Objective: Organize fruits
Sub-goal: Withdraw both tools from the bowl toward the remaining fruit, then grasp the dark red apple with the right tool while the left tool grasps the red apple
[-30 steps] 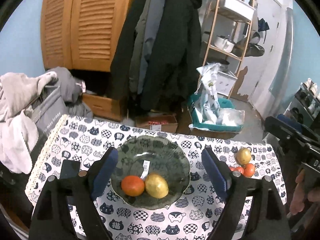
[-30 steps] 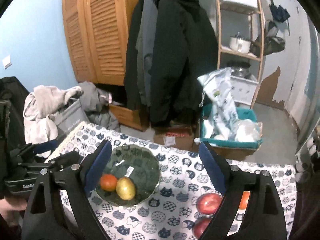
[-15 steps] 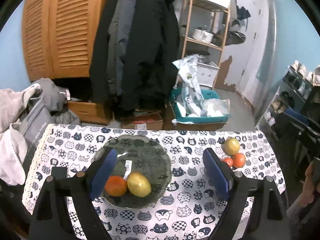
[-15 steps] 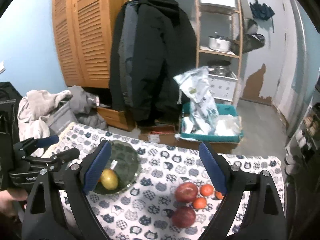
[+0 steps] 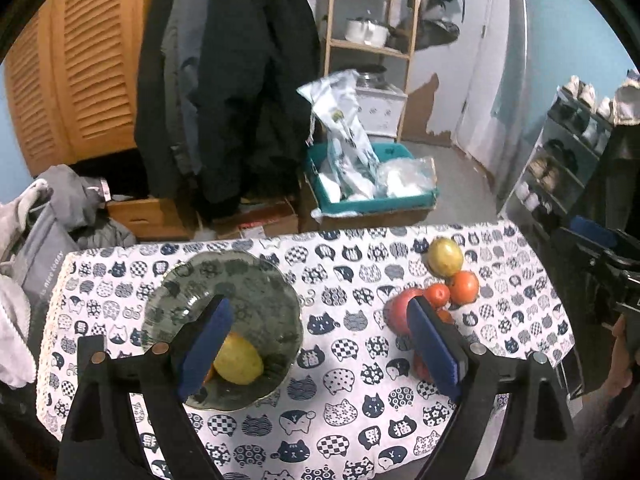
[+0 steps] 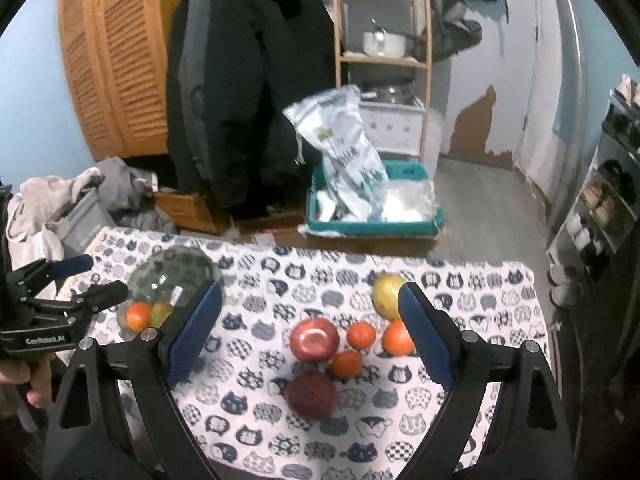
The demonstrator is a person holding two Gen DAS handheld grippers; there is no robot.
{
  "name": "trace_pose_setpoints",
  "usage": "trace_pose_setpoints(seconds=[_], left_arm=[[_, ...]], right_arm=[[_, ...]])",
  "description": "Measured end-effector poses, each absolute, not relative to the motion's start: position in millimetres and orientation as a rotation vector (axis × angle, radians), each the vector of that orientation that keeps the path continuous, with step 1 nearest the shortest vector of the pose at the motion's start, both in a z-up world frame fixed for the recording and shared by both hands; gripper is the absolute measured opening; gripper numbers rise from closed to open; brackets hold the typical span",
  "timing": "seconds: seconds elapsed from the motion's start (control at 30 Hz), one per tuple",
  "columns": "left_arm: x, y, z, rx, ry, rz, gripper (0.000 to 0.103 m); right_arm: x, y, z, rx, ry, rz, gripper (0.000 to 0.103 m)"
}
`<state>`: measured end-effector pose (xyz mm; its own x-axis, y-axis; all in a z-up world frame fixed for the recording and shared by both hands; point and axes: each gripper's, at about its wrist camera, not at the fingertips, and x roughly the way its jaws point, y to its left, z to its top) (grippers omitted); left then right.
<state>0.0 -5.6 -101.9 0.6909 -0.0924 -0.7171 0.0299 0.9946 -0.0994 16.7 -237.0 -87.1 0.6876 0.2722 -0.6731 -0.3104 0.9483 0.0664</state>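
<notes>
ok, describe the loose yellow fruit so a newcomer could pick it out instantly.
Start at the cat-print tablecloth and go to the cluster of loose fruit on its right half, away from the glass bowl. The yellow fruit sits at the far edge of that cluster, nearest the teal crate on the floor. It is the only yellow piece there; its neighbours are orange or dark red.

One glass bowl (image 6: 176,268) sits at the left of the right wrist frame, with two fruits in it: one orange fruit (image 6: 138,315) and one yellow-green fruit (image 6: 161,309). In the lower middle of that frame, six loose fruits lie on the bench (image 6: 260,292): two dark red fruits (image 6: 315,339), three small orange fruits (image 6: 361,334) and one yellow fruit (image 6: 387,294).
</notes>
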Motion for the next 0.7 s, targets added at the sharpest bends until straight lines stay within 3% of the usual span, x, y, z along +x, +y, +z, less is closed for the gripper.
trace_pose_setpoints(seconds=[0.7], left_arm=[[33,-29,-196,-0.002,1.021,-0.064,0.09]], right_arm=[[46,-234,-209,-0.068,1.054,0.307,0.089]])
